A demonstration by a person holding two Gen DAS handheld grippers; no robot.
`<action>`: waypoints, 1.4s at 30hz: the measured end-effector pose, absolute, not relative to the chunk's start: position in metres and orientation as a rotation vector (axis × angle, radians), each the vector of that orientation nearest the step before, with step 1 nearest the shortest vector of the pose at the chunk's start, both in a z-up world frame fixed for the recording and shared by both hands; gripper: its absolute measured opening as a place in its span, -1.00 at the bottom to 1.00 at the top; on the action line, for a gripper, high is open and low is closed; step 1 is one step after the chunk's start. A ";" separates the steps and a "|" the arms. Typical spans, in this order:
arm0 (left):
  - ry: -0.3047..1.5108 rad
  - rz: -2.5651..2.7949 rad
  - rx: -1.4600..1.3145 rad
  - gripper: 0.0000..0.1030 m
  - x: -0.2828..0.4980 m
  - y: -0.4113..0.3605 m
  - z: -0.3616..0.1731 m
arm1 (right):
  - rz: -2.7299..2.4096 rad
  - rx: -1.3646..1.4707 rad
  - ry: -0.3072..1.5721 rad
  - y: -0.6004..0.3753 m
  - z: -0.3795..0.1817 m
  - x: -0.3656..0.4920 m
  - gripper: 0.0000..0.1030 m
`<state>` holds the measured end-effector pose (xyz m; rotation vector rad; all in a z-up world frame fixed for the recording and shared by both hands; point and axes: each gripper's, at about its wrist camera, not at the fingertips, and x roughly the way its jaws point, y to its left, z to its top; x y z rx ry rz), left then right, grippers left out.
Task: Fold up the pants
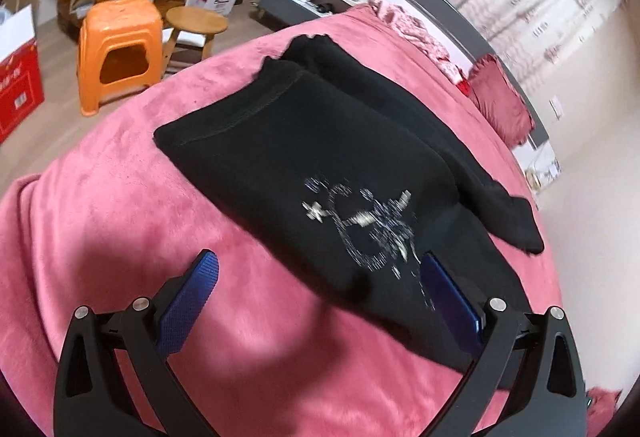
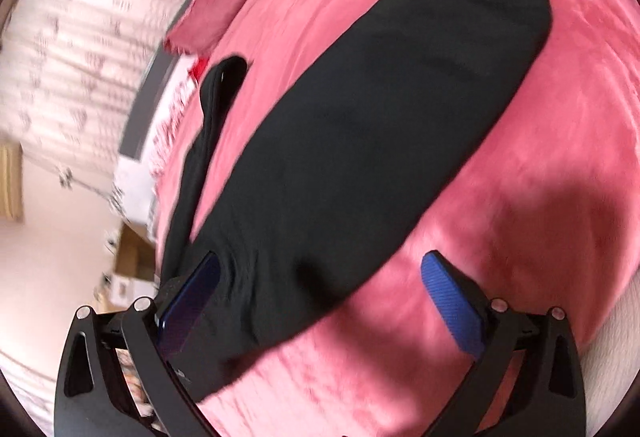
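Spread tongs [image 1: 318, 279], pants [image 1: 320, 173] lengthwise ahead

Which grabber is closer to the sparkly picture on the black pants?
Left. The left gripper hangs open right at the silvery print on the black fabric pants. The right gripper, also open, sees only plain cloth, no print.

Soft, even daylight; both fisheye views bend hard at their dark vignetted rims. Motion blur smears the pale patterned curtain [image 2: 76, 49] and the white print on the black folded pants [image 1: 320, 165]. Broad tool shadows darken the pink plush bed cover [image 2: 560, 197]
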<state>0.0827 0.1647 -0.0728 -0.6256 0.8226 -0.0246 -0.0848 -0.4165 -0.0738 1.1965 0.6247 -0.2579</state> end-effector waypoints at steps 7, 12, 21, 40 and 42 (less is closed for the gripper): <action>0.782 -0.037 -0.671 0.94 0.102 0.190 -0.089 | -0.281 1.221 0.572 -0.452 -0.086 -0.094 0.05; 0.758 -0.037 -0.671 0.94 0.105 0.191 -0.094 | -0.252 1.138 0.582 -0.454 -0.091 -0.091 -0.23; 0.858 0.089 -0.540 0.27 0.135 0.182 -0.089 | -0.223 1.189 0.522 -0.465 -0.100 -0.088 -0.62; 0.818 -0.099 -0.704 -0.91 0.032 0.238 -0.010 | -0.232 0.943 0.605 -0.480 -0.011 -0.087 -0.72; 0.831 -0.088 -0.702 -0.91 0.017 0.241 -0.008 | -0.232 0.934 0.619 -0.483 -0.011 -0.098 -0.72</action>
